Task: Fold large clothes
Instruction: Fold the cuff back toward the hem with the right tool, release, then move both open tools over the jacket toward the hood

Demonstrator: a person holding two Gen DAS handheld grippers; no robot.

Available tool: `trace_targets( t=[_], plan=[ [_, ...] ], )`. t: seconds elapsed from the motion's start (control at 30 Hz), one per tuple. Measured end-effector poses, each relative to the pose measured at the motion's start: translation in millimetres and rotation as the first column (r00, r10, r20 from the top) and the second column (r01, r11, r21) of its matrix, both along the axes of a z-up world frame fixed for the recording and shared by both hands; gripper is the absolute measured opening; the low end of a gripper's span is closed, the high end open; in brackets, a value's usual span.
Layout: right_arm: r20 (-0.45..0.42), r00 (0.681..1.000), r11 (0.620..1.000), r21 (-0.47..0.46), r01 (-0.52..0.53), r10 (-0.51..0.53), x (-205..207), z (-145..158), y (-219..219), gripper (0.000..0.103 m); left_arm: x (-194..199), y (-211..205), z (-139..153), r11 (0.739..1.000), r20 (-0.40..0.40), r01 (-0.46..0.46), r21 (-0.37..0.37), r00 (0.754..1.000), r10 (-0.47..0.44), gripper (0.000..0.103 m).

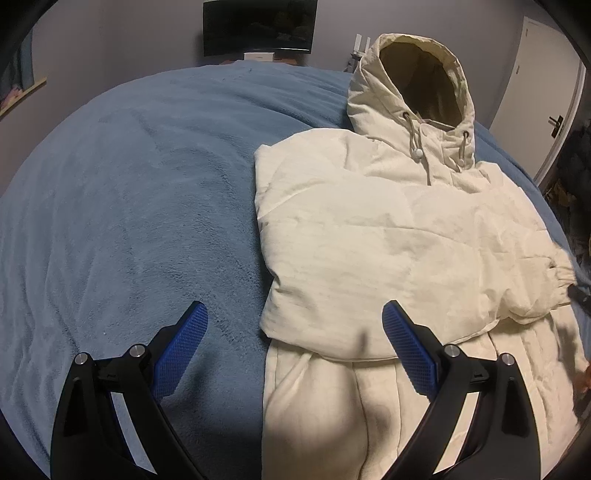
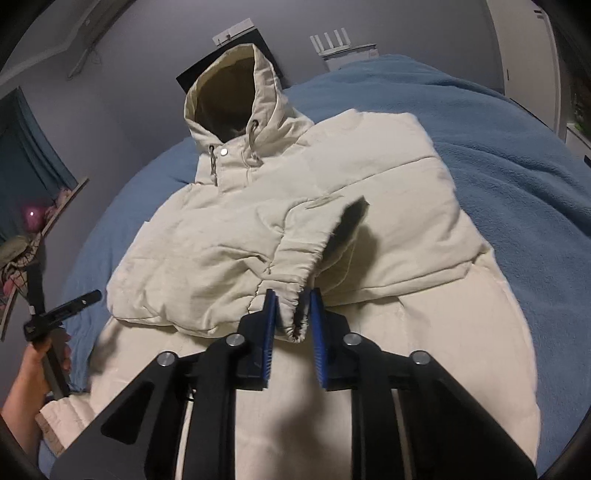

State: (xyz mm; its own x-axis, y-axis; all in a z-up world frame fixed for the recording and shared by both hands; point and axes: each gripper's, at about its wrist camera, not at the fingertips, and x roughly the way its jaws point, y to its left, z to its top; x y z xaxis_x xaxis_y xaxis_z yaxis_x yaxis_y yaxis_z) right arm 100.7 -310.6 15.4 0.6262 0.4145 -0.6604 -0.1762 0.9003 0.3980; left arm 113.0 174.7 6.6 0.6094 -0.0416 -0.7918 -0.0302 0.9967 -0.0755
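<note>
A cream hooded puffer jacket [image 1: 369, 229] lies front up on a blue blanket [image 1: 129, 184], its hood [image 1: 417, 74] standing up at the far end. Both sleeves are folded across the chest. My left gripper [image 1: 295, 325] stands open above the jacket's left edge, with nothing between its blue pads. In the right wrist view the jacket [image 2: 229, 236] fills the middle, and my right gripper [image 2: 294, 317] is shut on the gathered sleeve cuff [image 2: 295, 295], which lies over the body. At the left edge of that view a hand [image 2: 33, 369] holds the left gripper [image 2: 62, 310].
The blanket [image 2: 498, 147] covers the whole bed around the jacket. A dark monitor [image 1: 258, 26] stands past the far edge, with a white router [image 2: 332, 44] nearby. A white door [image 1: 535, 92] is at the right. A cluttered shelf [image 2: 33, 218] is at the left.
</note>
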Motion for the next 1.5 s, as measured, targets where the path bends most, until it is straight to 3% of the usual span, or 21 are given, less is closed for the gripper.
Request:
trace_targets(
  t=[0.13, 0.33, 0.43, 0.5, 0.6, 0.63, 0.87, 0.9, 1.0, 1.1, 1.27, 1.43, 1.5],
  plan=[
    [0.032, 0.998, 0.995, -0.088, 0.049, -0.046, -10, 14, -10, 0.013, 2, -3, -4, 1.000, -0.015, 0.015, 0.008, 1.000, -0.015, 0.092],
    [-0.070, 0.994, 0.981, -0.179, 0.070, -0.083, 2, -29, -12, 0.013, 3, -12, -12, 0.997, -0.040, 0.045, 0.060, 0.998, -0.043, 0.092],
    [-0.078, 0.993, 0.978, -0.198, 0.067, -0.084, 4, -32, -10, 0.015, 2, -16, -13, 0.995, -0.044, 0.062, 0.073, 0.997, -0.059, 0.092],
    [-0.069, 0.994, 0.971, -0.229, 0.071, -0.089, 4, -28, -8, 0.020, 1, -20, -12, 0.993, -0.034, 0.077, 0.087, 0.997, -0.074, 0.092],
    [-0.017, 0.994, 0.954, -0.283, 0.103, -0.112, 1, -17, -4, 0.046, 0, -26, -10, 0.989, -0.020, 0.099, 0.108, 0.995, -0.097, 0.092],
    [0.007, 0.994, 0.949, -0.297, 0.109, -0.113, -1, -12, -3, 0.048, -1, -30, -10, 0.987, -0.015, 0.113, 0.114, 0.994, -0.112, 0.092],
    [0.088, 0.996, 0.927, -0.375, 0.007, 0.028, 13, 11, 35, 0.049, 0, -55, 2, 0.971, 0.026, 0.167, 0.171, 0.984, -0.174, 0.092],
    [0.090, 0.994, 0.924, -0.382, -0.017, 0.055, 20, 13, 42, 0.050, 2, -58, 6, 0.973, 0.037, 0.165, 0.164, 0.984, -0.173, 0.096],
    [0.069, 0.992, 0.922, -0.381, -0.068, 0.101, 41, 15, 53, 0.051, 15, -64, 21, 0.985, 0.066, 0.165, 0.054, 0.984, -0.168, 0.096],
    [0.022, 0.995, 0.926, -0.368, -0.086, 0.101, 66, 7, 50, 0.053, 34, -72, 23, 0.987, 0.048, 0.161, 0.011, 0.986, -0.161, 0.096],
    [-0.032, 0.995, 0.920, -0.380, -0.098, 0.093, 97, -20, 41, 0.054, 66, -90, 2, 0.979, 0.024, 0.176, 0.105, 0.983, -0.180, 0.096],
    [-0.037, 0.994, 0.915, -0.388, -0.112, 0.106, 102, -45, 40, 0.068, 79, -90, -42, 0.979, -0.028, 0.172, 0.106, 0.985, -0.170, 0.098],
    [-0.039, 0.996, 0.912, -0.402, -0.085, 0.075, 103, -51, 38, 0.092, 76, -92, -46, 0.978, -0.006, 0.174, 0.118, 0.985, -0.174, 0.098]
  ],
)
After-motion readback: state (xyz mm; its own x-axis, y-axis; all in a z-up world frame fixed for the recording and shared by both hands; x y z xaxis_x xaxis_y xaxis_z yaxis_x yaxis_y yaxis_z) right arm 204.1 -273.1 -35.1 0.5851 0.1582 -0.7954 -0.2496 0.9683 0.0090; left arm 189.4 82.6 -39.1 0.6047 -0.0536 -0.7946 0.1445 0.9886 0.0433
